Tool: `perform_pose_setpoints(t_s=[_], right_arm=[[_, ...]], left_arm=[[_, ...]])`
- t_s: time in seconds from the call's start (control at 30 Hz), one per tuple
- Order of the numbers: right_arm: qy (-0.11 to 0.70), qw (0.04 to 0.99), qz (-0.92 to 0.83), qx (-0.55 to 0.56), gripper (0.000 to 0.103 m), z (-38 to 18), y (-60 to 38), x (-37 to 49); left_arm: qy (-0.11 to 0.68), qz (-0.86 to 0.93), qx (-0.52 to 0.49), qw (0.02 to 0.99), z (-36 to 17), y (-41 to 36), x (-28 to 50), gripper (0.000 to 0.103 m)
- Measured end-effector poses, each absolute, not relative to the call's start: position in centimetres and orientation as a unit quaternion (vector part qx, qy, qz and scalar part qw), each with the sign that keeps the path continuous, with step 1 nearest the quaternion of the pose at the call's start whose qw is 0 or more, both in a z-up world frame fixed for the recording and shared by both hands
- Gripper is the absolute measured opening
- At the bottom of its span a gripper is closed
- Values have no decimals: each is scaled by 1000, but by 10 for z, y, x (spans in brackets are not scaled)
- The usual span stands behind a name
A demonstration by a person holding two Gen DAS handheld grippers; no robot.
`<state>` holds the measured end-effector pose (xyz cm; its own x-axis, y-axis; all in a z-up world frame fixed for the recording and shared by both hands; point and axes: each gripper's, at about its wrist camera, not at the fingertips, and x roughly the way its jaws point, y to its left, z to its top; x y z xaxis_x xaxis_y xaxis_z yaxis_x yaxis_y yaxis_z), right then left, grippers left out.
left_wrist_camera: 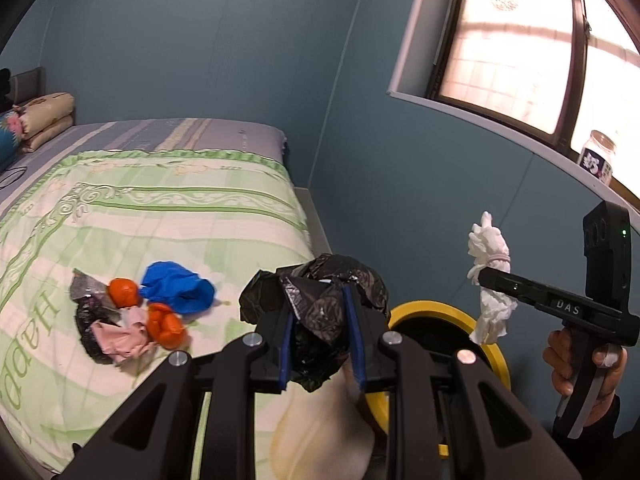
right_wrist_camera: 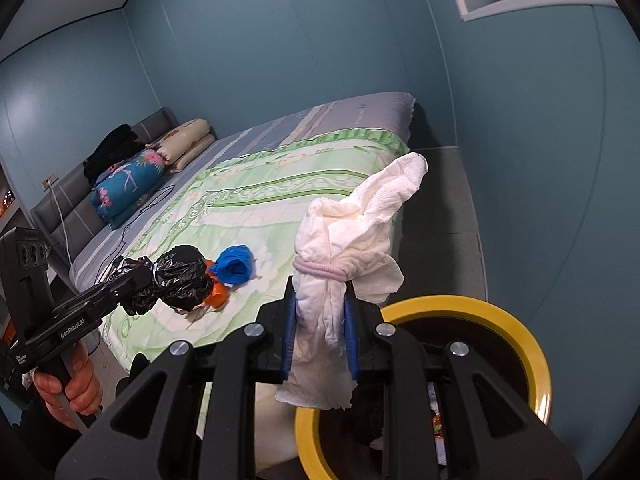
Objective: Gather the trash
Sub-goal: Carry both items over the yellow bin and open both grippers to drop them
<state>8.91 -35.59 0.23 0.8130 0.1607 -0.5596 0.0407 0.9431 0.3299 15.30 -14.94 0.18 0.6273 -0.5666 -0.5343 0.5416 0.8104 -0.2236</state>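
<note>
Left hand-held gripper (left_wrist_camera: 322, 334): jaws narrow, blue pads clamped on a crumpled black plastic bag (left_wrist_camera: 320, 296), glossy and creased, bulging above the pads; it hangs over the foot corner of the bed, just beside the bin.
Right hand-held gripper (right_wrist_camera: 320, 334): jaws narrow, gripping a wad of white tissue paper (right_wrist_camera: 352, 248) cinched at its waist by a pale lilac elastic band (right_wrist_camera: 324, 270); embossed dots show on its upper flap, and its ragged lower end hangs above the bin's rim.
Bin: round, dark inside, with a wide yellow plastic rim (right_wrist_camera: 532, 360), on the floor at the bed's foot corner.
Left on the bed (left_wrist_camera: 168, 216): a crumpled blue plastic piece (left_wrist_camera: 176, 288), two orange scraps (left_wrist_camera: 124, 292), a pink paper wad (left_wrist_camera: 120, 338) and dark foil, clustered near the foot edge.
Writing: "DAS" on the right gripper's body; "GenRobot.AI" on the left one's; large green letters on the green-and-white quilt, partly cut off.
Windowsill: a clear jar (left_wrist_camera: 598, 158) with a dark label, unreadable.
</note>
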Motion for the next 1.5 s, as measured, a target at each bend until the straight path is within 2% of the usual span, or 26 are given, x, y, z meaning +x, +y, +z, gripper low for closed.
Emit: perform_pose_setpoints(t_s=[0.73, 1.5], right_arm=[[313, 929, -32, 196, 19, -19, -398, 67], [357, 910, -40, 207, 20, -55, -420, 74]], left_arm=[[348, -381, 12, 856, -33, -235, 146, 21], [407, -410, 62, 814, -81, -287, 131, 21]])
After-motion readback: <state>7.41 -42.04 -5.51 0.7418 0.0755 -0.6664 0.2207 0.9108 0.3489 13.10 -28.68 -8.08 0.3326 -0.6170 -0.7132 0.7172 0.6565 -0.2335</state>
